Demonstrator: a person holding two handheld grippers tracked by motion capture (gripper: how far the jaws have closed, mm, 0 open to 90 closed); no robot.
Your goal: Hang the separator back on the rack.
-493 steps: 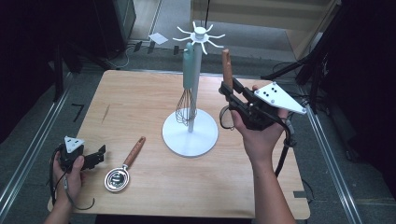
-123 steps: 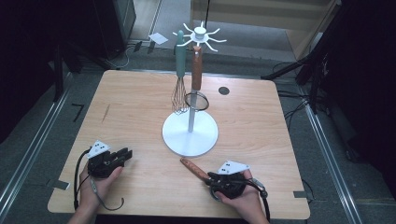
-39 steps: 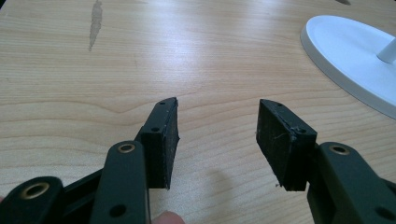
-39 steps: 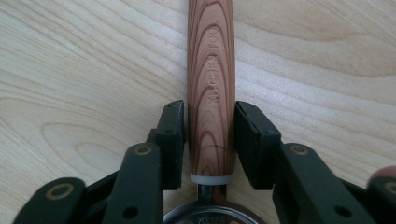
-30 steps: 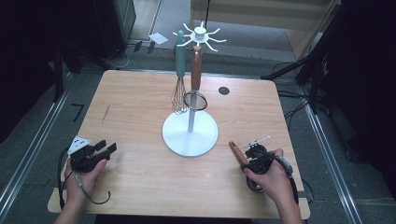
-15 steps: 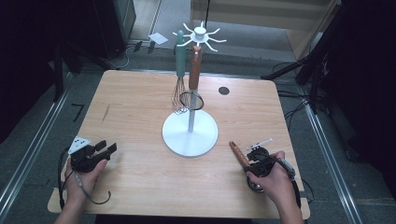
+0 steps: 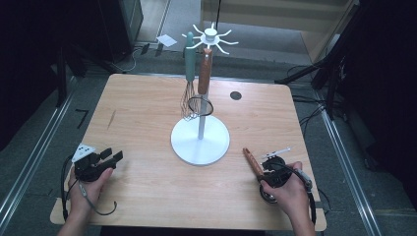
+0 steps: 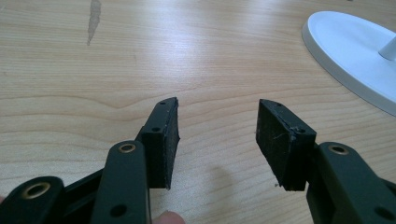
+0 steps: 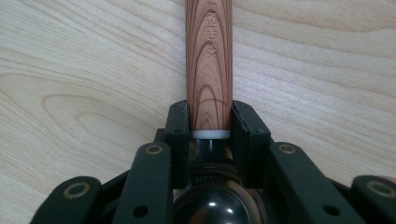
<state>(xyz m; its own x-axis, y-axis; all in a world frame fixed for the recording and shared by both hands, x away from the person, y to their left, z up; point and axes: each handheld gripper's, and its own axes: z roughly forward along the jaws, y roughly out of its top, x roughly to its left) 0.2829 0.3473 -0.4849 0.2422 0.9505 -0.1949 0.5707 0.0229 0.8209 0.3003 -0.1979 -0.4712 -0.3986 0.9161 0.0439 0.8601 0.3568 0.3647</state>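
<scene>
A utensil with a wooden handle [image 7: 253, 162] [image 9: 208, 60] lies flat on the table at the front right, its shiny metal bowl [image 9: 212, 205] toward the hand. My right gripper [image 7: 273, 173] [image 9: 208, 116] has just been closing, and its pads now press both sides of the handle's lower end. My left gripper [image 7: 112, 155] [image 8: 217, 130] rests at the front left, open, with bare table between its pads. A white rack [image 7: 200, 142] [image 8: 355, 51] stands mid-table. A teal-handled whisk [image 7: 188, 93] and a wooden-handled strainer [image 7: 201, 98] hang from it.
A small black round hole [image 7: 236, 95] sits in the tabletop behind the rack. Cables trail from both grippers near the front edge. Dark floor and metal rails surround the wooden table [image 7: 137, 108].
The right jaws have drawn in onto the wooden handle. Both hands have stayed in place. Since the oldest frame, the strainer has gone onto the rack and this utensil has moved from front left to front right.
</scene>
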